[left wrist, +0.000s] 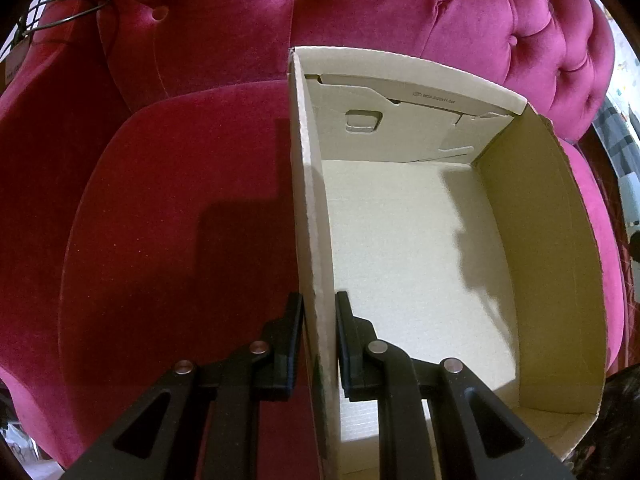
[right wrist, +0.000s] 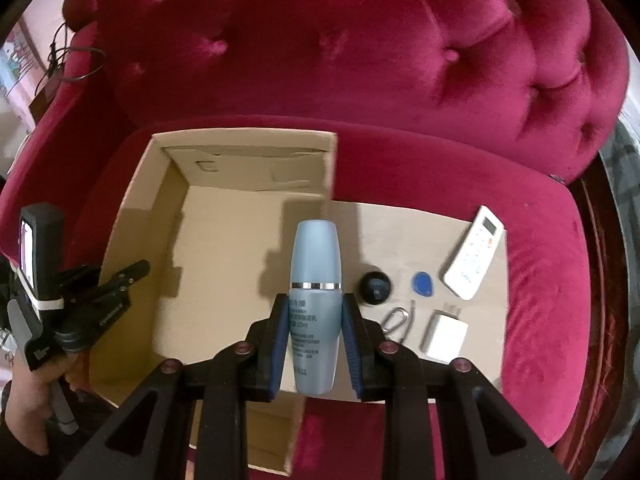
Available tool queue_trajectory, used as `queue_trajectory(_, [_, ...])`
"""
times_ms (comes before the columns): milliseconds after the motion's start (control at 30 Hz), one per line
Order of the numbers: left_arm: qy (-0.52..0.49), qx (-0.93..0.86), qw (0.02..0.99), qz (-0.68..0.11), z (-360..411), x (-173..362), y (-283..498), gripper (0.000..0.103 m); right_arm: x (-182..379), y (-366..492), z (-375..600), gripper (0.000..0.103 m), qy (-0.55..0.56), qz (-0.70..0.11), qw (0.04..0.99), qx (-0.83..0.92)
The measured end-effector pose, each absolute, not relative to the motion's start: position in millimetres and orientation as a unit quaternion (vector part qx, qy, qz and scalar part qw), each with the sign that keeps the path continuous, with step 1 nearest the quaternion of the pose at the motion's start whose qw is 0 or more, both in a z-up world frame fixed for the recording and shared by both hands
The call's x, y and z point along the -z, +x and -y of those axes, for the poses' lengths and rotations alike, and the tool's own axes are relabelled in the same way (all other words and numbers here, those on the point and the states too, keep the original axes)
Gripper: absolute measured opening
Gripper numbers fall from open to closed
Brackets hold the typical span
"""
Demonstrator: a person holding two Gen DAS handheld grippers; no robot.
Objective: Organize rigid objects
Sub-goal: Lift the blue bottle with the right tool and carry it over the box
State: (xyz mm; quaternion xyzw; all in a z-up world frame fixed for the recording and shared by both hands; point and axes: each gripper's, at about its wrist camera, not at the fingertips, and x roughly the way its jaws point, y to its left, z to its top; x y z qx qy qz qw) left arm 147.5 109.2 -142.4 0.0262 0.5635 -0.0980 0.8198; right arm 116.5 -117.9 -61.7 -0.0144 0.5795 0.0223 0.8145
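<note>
Bottle held over the box's right wall, left jaws pinching the opposite wall.

The right gripper (right wrist: 316, 336) had its jaws closed on the lower body of a pale blue bottle (right wrist: 315, 276), whose long axis ran straight out along the jaws, cap end away. The open box (right wrist: 224, 232) lay just to the bottle's left, empty inside, so the coming drop looked to need only a short move that way. The left gripper (left wrist: 318, 344) held its jaws nearly shut on the box's left wall, one inside, one outside. To the bottle's right, on a cardboard flap (right wrist: 492, 312), lay a white remote (right wrist: 474, 252), a black ball (right wrist: 375, 288), a blue tag (right wrist: 423, 283), a clip (right wrist: 396, 320) and a white charger (right wrist: 444, 336). Everything rested on a crimson tufted armchair (right wrist: 400, 60).
</note>
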Motion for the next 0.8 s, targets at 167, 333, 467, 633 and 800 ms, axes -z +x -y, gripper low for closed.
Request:
queue_trajectory(167, [0.026, 0.097, 0.820, -0.563, -109, 142, 147, 0.017, 74, 125, 95, 0.027, -0.022, -0.584, 0.811, -0.040])
queue_trajectory(333, [0.028, 0.096, 0.821, -0.563, -108, 142, 145, 0.017, 93, 131, 77, 0.027, -0.020, -0.593, 0.803, -0.053])
queue_trajectory(467, [0.026, 0.097, 0.821, -0.562, -108, 143, 146, 0.017, 110, 137, 63, 0.027, -0.018, -0.599, 0.798, -0.059])
queue_trajectory(633, [0.031, 0.097, 0.823, -0.559, -108, 143, 144, 0.017, 133, 145, 51, 0.027, -0.011, -0.611, 0.789, -0.063])
queue_trajectory(800, [0.036, 0.095, 0.824, -0.557, -107, 144, 144, 0.017, 158, 151, 41, 0.027, -0.012, -0.623, 0.780, -0.064])
